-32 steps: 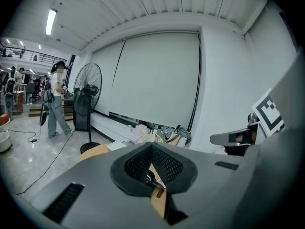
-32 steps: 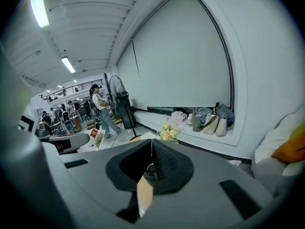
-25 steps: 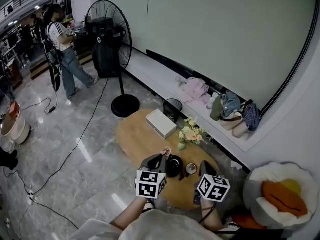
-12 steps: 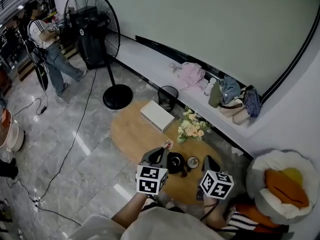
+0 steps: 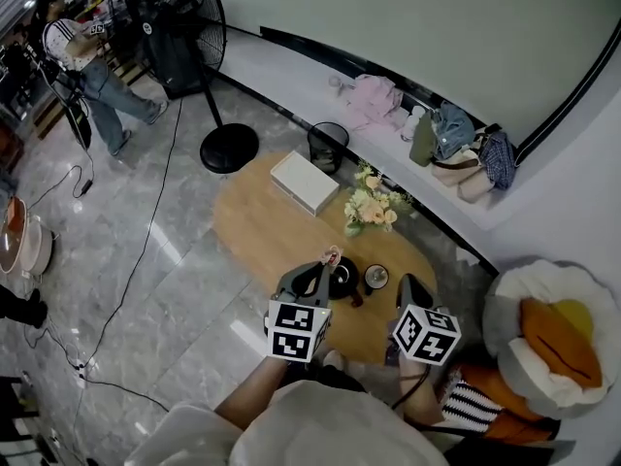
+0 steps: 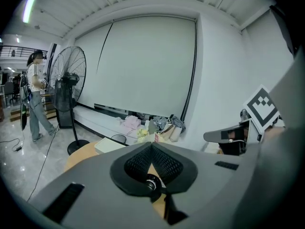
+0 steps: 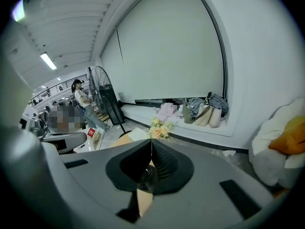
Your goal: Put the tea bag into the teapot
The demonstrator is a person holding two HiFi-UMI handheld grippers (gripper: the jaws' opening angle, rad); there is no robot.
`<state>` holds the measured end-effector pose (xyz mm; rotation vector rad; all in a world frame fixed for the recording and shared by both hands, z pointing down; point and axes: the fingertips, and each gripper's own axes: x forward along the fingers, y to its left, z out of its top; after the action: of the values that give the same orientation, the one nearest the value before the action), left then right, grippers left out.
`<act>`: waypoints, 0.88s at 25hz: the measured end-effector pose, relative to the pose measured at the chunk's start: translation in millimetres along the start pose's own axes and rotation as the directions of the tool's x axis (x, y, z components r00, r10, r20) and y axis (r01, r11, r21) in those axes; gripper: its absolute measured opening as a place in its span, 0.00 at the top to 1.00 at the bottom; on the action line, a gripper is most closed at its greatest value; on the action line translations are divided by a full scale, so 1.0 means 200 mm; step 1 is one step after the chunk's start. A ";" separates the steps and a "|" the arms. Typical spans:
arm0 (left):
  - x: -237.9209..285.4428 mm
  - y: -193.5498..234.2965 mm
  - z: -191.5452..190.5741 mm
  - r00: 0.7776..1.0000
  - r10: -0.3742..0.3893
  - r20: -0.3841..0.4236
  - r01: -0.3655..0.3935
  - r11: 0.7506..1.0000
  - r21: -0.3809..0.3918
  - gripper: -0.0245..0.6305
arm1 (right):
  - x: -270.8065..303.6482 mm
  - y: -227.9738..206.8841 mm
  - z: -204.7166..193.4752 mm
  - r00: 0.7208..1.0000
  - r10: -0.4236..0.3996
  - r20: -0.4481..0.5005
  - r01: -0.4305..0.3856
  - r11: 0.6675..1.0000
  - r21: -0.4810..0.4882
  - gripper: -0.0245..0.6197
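Two pairs of jaws are seen pressed together. Those of the left gripper (image 6: 152, 145) are closed on the tea bag (image 5: 331, 256), which is pinched only at the very tips, while those of the right gripper (image 7: 151, 149) are closed on nothing. From the head view the bag is held in the air over the near-left edge of the black teapot (image 5: 342, 280), not yet inside it. Because so little of the thin packet is gripped, a slip during lowering is judged the first risk. If the bag is released off centre it could catch on the rim and drop onto the wooden table (image 5: 262, 231). The opening looks narrow against the bulky jaws, so the pot might be nudged or tipped, the more so since it is not steadied by the right gripper, which is held apart at the table's near edge. A small round piece (image 5: 375, 278), possibly the lid, lies just beside the pot and could be knocked.
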<state>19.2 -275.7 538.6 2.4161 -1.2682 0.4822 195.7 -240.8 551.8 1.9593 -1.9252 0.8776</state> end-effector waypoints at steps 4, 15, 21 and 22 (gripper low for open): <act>0.00 -0.05 -0.03 1.000 -0.010 -0.012 0.010 1.000 -0.001 0.94 | -0.02 -0.05 -0.06 1.000 -0.006 -0.020 0.006 1.000 0.018 0.91; 0.07 -0.16 -0.13 0.996 -0.052 -0.076 0.054 0.998 0.023 0.94 | -0.04 -0.15 -0.17 0.998 -0.034 -0.048 0.036 0.998 0.048 0.91; 0.13 -0.13 -0.22 0.994 -0.048 -0.098 0.050 0.999 0.017 0.94 | -0.03 -0.18 -0.18 0.998 -0.050 -0.047 0.051 0.998 0.036 0.91; 0.14 -0.12 -0.24 0.994 -0.049 -0.099 0.050 0.999 0.015 0.94 | -0.02 -0.18 -0.19 0.998 -0.051 -0.048 0.053 0.998 0.038 0.91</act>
<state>48.9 -260.3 588.6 2.3997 -1.1645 0.5931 221.3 -212.5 587.5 1.9830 -1.8357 0.9452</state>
